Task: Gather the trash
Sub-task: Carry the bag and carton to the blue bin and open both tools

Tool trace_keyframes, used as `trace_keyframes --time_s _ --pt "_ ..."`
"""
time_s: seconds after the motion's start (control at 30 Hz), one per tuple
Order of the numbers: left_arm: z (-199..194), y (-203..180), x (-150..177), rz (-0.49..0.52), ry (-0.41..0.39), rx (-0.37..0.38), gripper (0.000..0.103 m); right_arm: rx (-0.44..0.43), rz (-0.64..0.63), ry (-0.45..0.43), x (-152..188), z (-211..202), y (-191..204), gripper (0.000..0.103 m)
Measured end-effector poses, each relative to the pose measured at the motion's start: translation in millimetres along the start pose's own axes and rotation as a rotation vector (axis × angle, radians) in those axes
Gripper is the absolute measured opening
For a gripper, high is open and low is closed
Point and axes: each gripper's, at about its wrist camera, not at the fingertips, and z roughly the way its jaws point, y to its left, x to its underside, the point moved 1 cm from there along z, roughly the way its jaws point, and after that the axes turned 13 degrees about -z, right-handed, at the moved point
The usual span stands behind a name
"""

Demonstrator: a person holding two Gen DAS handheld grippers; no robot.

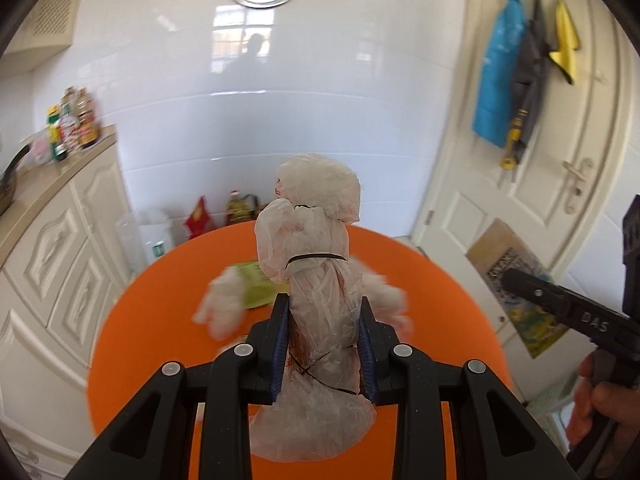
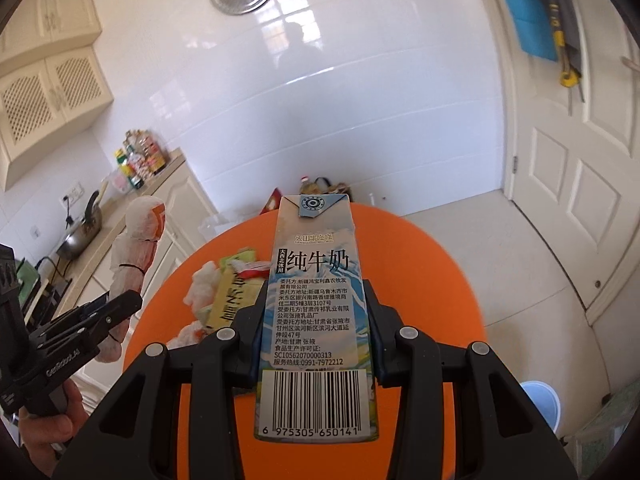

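My left gripper [image 1: 324, 320] is shut on a crumpled white plastic bag [image 1: 320, 264] tied with thin black bands, held upright above the round orange table [image 1: 440, 304]; bag and gripper also show in the right wrist view [image 2: 134, 256]. My right gripper [image 2: 316, 300] is shut on a tall milk carton [image 2: 316, 304] with a barcode, held above the same table [image 2: 420, 264]. On the table lie crumpled white tissues [image 1: 224, 304] and a green-yellow wrapper [image 1: 256, 284], also seen in the right wrist view [image 2: 234, 292].
Cream cabinets [image 1: 52, 264] with a counter holding bottles [image 1: 74, 124] run along the left. A white door [image 1: 560, 200] stands at the right with hung items. Bottles and bags [image 2: 320, 188] sit on the floor behind the table. A blue bucket [image 2: 540, 400] stands at the right.
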Motion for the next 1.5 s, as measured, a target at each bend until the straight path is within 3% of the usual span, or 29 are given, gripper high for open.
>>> trace_keyframes --time_s 0.27,0.43,0.57,0.7,0.9,1.13,1.2,1.27,1.33,1.47,1.5 --pt "-8.4 -114.9 39.9 0.151 0.095 0.217 0.027 0.183 0.155 -0.027 46.5 -77.2 -110.3 0.040" --pt "8.8 -186.2 88.8 0.236 0.226 0.344 0.027 0.323 0.271 0.016 99.1 -117.2 -188.6 0.040" --pt "32.8 -232.9 141.9 0.278 0.375 0.411 0.027 0.390 0.352 0.079 148.9 -129.9 -244.8 0.040" --pt "71.2 -251.0 190.5 0.319 0.510 0.413 0.027 0.415 0.444 0.162 202.4 -116.6 -291.2 0.040" --pt "151.6 -251.2 241.5 0.327 0.710 0.347 0.027 0.384 0.578 0.275 268.2 -69.7 -337.2 0.040" --pt "282.8 -269.0 253.1 0.347 0.866 0.276 0.029 0.349 0.638 0.350 304.3 -22.3 -366.1 0.042" --pt "308.5 -277.2 257.3 0.358 0.899 0.268 0.036 0.347 0.659 0.371 311.8 -11.2 -372.7 0.043" --pt "323.8 -275.9 254.3 0.368 0.905 0.266 0.056 0.345 0.686 0.379 320.1 -3.2 -378.5 0.056" --pt "355.8 -285.6 241.9 0.375 0.891 0.247 0.073 0.340 0.710 0.383 327.2 -1.3 -384.8 0.076" --pt "341.9 -310.4 252.3 0.379 0.841 0.200 0.082 0.365 0.727 0.372 330.0 -6.1 -386.8 0.086" --pt "332.2 -309.7 254.4 0.384 0.827 0.191 0.082 0.374 0.725 0.367 329.3 -8.7 -385.3 0.095"
